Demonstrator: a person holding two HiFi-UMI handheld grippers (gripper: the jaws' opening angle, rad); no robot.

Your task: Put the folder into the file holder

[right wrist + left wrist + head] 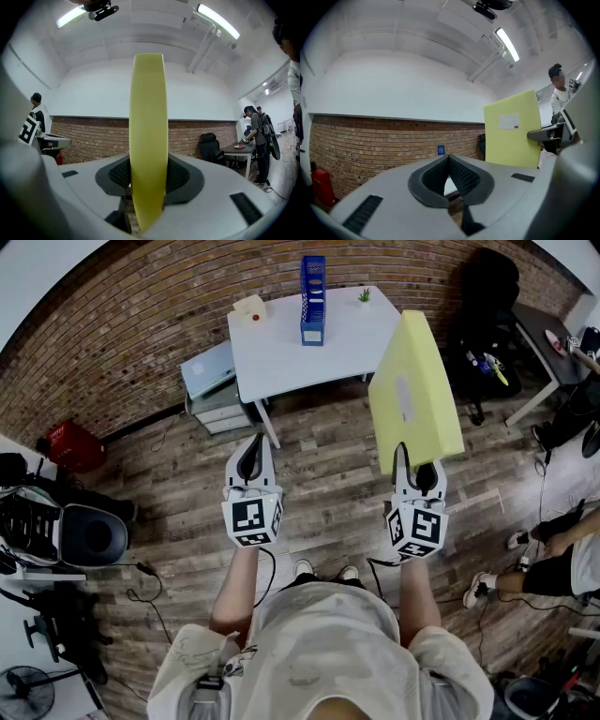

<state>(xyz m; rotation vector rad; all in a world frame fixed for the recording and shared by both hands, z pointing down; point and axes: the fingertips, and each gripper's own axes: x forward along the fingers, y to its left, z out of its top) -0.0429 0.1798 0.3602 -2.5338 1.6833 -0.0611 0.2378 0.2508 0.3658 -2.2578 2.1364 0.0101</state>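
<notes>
My right gripper (407,463) is shut on the lower edge of a thick yellow folder (414,390), which stands upright above the wooden floor. In the right gripper view the yellow folder (148,140) rises edge-on between the two dark pads (178,176), which press on its sides. The blue file holder (313,299) stands on the white table (281,348) at the far side, well ahead of both grippers. My left gripper (251,460) is shut and holds nothing; its tips meet in the left gripper view (448,159). From the left gripper the folder (513,129) shows at the right.
On the table lie a pale box with a red dot (250,307) and a small green plant (364,295). A grey drawer unit (214,385) stands left of it. A black chair (487,296) and a desk are at the right, where a person's legs (553,559) show.
</notes>
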